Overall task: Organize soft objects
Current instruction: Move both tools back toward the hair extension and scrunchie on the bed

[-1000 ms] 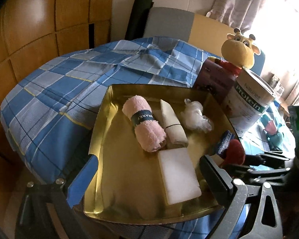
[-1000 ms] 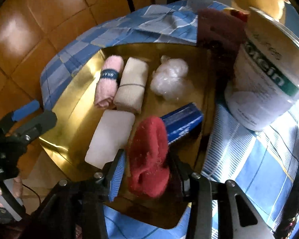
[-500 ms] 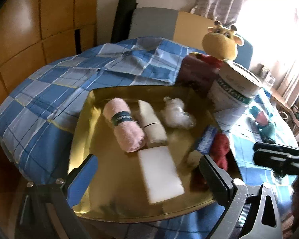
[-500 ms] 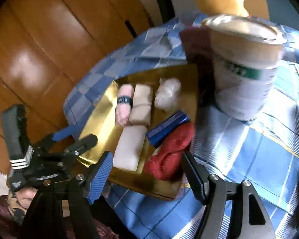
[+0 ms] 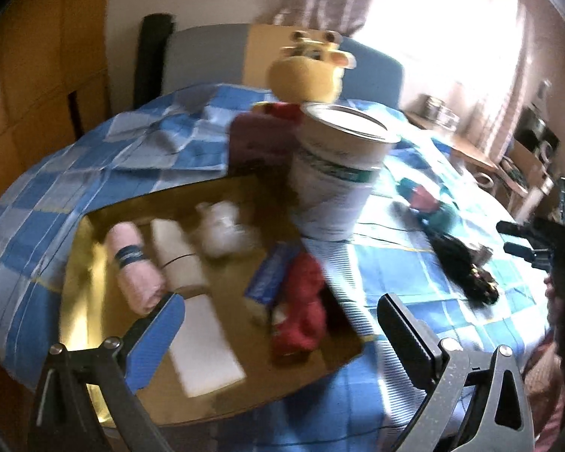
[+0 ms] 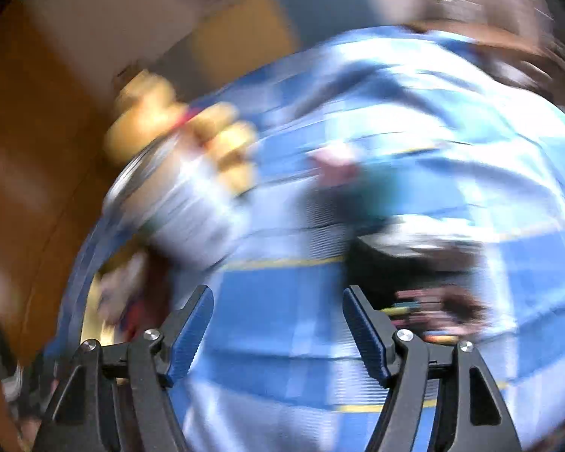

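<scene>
since red cloth [image 5: 301, 309] was released into tray [image 5: 75, 263] | right gripper [image 6: 278, 333] jaws apart, empty | left gripper [image 5: 278, 324] jaws apart

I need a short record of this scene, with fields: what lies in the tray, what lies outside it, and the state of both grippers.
tray contents: gold tray holds pink towel roll, beige roll, white sponge, red cloth
outside tray: protein can, plush giraffe, black item on checked cloth
left gripper: open, empty
right gripper: open, empty, jaws just opened

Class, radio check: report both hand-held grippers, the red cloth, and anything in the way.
Left hand-held gripper open, empty. Right hand-held gripper open, empty. Red cloth in gold tray. Nothing blocking.
</scene>
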Demonstrator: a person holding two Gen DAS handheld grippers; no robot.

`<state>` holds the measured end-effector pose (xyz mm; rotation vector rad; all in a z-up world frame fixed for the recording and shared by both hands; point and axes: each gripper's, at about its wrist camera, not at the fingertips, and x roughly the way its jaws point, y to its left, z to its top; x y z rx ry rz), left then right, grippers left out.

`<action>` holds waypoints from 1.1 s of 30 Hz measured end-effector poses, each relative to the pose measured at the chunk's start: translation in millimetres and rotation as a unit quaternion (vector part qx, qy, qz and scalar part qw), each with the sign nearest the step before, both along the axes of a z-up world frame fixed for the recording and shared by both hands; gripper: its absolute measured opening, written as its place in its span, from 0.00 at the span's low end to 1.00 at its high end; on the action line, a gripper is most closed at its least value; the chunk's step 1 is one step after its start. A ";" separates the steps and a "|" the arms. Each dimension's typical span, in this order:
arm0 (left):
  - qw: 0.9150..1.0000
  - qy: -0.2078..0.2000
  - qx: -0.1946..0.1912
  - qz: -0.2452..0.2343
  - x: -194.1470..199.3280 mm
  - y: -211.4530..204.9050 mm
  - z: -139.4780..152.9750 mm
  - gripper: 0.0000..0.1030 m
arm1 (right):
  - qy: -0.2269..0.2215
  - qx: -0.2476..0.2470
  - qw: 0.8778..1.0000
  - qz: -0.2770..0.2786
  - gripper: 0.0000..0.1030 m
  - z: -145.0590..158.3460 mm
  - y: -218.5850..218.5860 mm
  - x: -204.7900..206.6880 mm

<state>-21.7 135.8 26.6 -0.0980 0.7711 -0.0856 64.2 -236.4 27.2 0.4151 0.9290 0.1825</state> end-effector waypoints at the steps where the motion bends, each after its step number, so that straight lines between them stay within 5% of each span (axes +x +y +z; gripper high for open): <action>1: 1.000 -0.004 0.000 -0.009 0.5 -6.4 1.3 1.00 | 0.009 0.008 0.999 -0.041 0.70 -3.6 -23.9 -0.4; 10: 0.996 -0.006 -0.001 -0.085 6.8 -58.7 4.1 1.00 | 0.098 0.060 0.984 -0.137 0.70 -51.2 -88.1 14.4; 16: 0.994 0.018 0.000 -0.107 14.5 -75.3 -3.0 1.00 | 0.147 0.051 0.982 -0.108 0.70 -77.5 -75.4 24.4; 19: 0.993 0.030 0.000 -0.116 17.6 -81.0 -6.8 1.00 | 0.109 0.166 0.980 -0.001 0.72 -68.3 -54.5 25.6; 22: 0.991 0.040 0.001 -0.125 21.5 -87.7 -10.0 1.00 | 0.063 0.160 0.984 0.040 0.71 -48.3 -35.3 22.8; 33: 0.982 0.068 0.007 -0.178 33.1 -131.5 -19.1 1.00 | 0.021 0.176 0.980 -0.089 0.72 -44.5 -88.0 8.6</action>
